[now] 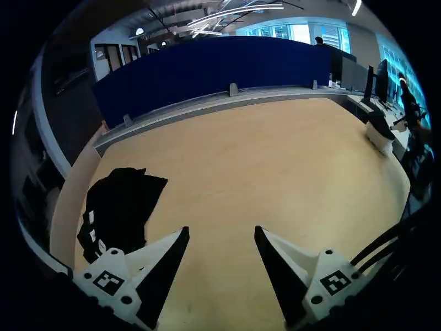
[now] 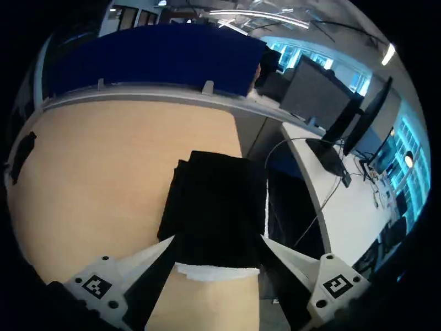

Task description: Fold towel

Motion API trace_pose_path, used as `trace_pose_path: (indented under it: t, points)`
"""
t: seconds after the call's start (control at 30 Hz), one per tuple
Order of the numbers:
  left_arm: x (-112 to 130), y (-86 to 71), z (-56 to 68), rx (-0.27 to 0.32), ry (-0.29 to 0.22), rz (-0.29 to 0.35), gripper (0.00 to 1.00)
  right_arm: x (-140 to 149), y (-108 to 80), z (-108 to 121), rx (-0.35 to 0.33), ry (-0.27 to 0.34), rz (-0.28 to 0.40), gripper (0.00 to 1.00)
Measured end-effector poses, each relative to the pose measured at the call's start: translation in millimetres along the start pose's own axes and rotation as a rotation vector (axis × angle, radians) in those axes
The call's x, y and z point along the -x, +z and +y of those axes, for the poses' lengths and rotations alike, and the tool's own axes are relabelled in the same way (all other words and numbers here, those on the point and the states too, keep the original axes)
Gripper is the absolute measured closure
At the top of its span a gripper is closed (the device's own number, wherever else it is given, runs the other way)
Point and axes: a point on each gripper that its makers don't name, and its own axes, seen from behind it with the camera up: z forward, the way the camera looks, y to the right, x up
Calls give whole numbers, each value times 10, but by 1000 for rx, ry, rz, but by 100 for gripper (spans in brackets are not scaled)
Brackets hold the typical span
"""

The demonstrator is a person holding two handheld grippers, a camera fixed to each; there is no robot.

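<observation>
In the left gripper view, a heap of black cloth (image 1: 122, 207) with small white tags lies crumpled at the far left of the table (image 1: 264, 165), close to its edge. Just right of it the left gripper (image 1: 221, 229) hangs over bare wood, released, its two fingers spread wide with nothing between them. A blue partition (image 1: 220, 69) runs along the back of the table. At the far right, past the table's corner, stand dark monitors (image 1: 380, 80). In the right gripper view, the wood spreads out to the left. The towel (image 2: 215, 198) sits in the middle, black and folded into a thick, neat rectangle, with a strip of its white side showing along the near edge. It lies at the right side of the table, and part of it reaches past that edge. The right gripper (image 2: 218, 240) grasps it, one finger pressed against each side of the near end. To the right is a white desk (image 2: 342, 215) with cables.
</observation>
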Motion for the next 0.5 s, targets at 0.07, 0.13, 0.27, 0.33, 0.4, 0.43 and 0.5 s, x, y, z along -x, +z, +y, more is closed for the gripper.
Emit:
trace_pose_path:
  t: [0.07, 0.13, 0.27, 0.33, 0.4, 0.43, 0.5]
  points:
    - [0, 1, -14, -1, -8, 4, 13, -157, -84, -102, -15, 22, 57, 0]
    - [0, 0, -28, -2, -15, 8, 13, -321, -177, -215, -30, 41, 115, 0]
    - [-2, -9, -62, -4, -30, 19, 13, -700, -421, -499, -62, 76, 250, 0]
    - [-7, -15, -76, -6, -37, 26, 13, -869, -550, -640, -76, 90, 314, 0]
    - [-17, -24, -90, -6, -43, 35, 13, -1040, -694, -788, -92, 103, 379, 0]
    - [-23, -29, -96, -7, -45, 39, 13, -1115, -760, -844, -98, 110, 408, 0]
    - [-37, -39, -109, -8, -49, 48, 13, -1274, -901, -961, -110, 124, 472, 0]
